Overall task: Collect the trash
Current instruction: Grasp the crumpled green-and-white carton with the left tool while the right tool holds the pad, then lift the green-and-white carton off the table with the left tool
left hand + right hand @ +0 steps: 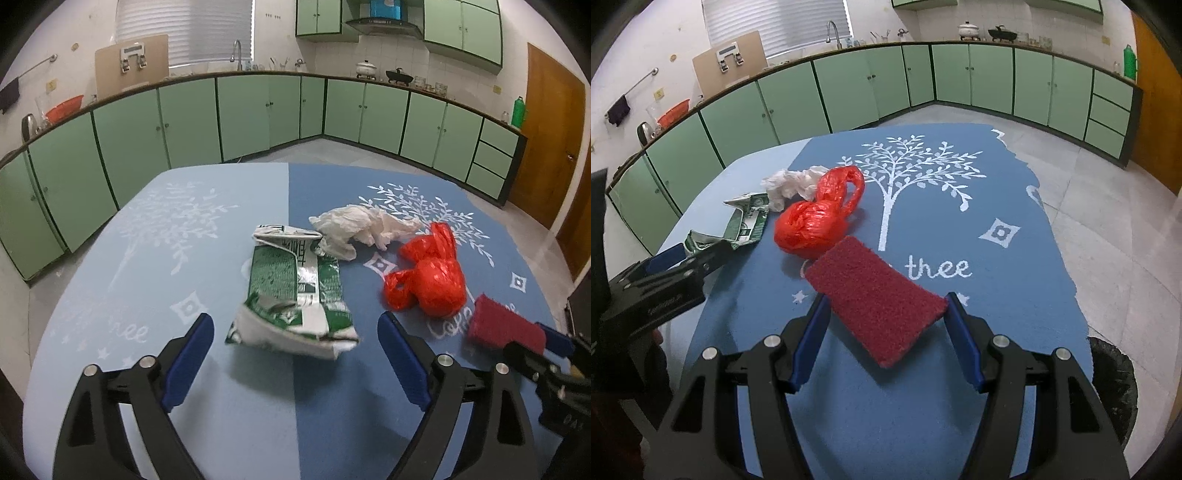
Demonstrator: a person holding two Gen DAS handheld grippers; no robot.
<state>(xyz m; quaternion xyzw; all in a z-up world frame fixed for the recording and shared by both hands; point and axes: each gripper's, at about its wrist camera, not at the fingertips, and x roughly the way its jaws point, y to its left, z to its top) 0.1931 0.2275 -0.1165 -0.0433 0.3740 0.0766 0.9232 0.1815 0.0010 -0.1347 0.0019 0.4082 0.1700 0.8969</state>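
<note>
Right wrist: right gripper (884, 325) jaws clamp red pad (875, 302); left gripper (295, 354) jaws wide, empty.

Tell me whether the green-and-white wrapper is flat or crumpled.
Crumpled. The green-and-white wrapper lies creased and folded over on the tablecloth, edges curled and its near end lifted.

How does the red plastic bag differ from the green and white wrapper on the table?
The red plastic bag is plain, bunched into a rounded lump with loops; the green and white wrapper is printed and lies crushed fairly flat. The bag lies on the dark blue half of the table, the wrapper across the colour seam. Both are crumpled.
</note>
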